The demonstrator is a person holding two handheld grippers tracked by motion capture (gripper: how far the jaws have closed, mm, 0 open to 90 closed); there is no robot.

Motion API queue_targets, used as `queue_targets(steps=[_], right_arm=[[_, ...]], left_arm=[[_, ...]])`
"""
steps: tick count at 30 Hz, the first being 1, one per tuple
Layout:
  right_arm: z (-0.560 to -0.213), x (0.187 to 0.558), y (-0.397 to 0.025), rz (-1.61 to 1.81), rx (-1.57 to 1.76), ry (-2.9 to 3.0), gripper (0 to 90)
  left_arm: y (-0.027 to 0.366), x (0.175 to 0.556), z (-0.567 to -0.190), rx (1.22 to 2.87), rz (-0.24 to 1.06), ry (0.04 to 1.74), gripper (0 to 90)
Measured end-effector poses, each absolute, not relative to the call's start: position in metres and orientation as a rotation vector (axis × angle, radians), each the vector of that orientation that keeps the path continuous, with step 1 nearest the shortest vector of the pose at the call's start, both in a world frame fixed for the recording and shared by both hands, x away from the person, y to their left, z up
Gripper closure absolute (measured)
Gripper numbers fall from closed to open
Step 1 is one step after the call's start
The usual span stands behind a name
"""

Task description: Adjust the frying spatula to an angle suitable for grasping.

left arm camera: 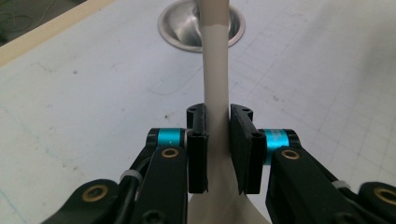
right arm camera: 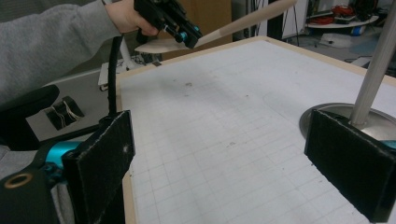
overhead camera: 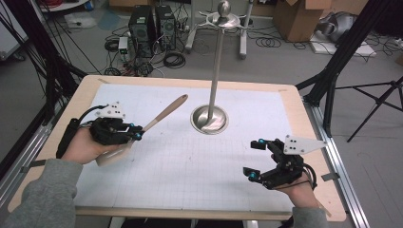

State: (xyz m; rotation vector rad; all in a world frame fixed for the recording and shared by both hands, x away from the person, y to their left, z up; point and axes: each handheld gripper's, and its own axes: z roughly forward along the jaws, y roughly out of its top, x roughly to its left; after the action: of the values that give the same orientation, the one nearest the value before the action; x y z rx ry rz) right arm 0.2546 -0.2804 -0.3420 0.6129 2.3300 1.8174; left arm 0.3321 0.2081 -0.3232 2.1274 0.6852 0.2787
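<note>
A spatula (overhead camera: pixel 165 112) with a cream blade and a wooden handle is held above the left of the white gridded mat (overhead camera: pixel 190 166). My left gripper (overhead camera: pixel 138 132) is shut on its cream neck (left arm camera: pixel 215 70), and the handle points up and away toward the metal stand (overhead camera: pixel 216 66). The blade sticks out behind the jaws, by the hand. In the right gripper view the spatula (right arm camera: pixel 252 18) and left gripper (right arm camera: pixel 182 30) hang at the far side. My right gripper (overhead camera: pixel 253 158) hovers over the mat's right front, jaws wide open and empty (right arm camera: pixel 224 163).
The stand's round steel base (overhead camera: pixel 209 118) sits at the mat's centre back, with a tall pole and hooked top. The wooden table edge (overhead camera: pixel 313 142) frames the mat. On the floor beyond are computer towers (overhead camera: pixel 149 26), cables and cardboard boxes (overhead camera: pixel 299 19). Black tripod legs (overhead camera: pixel 361 95) stand at the right.
</note>
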Motion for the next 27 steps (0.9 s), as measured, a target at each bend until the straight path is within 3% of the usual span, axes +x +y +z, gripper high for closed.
queue_targets(steps=[27], right_arm=[[-0.343, 0.258, -0.291, 1.854, 0.631, 2.299, 7.5]], left_arm=[[0.186, 0.343, -0.258, 2.122, 0.281, 0.567, 77.0]])
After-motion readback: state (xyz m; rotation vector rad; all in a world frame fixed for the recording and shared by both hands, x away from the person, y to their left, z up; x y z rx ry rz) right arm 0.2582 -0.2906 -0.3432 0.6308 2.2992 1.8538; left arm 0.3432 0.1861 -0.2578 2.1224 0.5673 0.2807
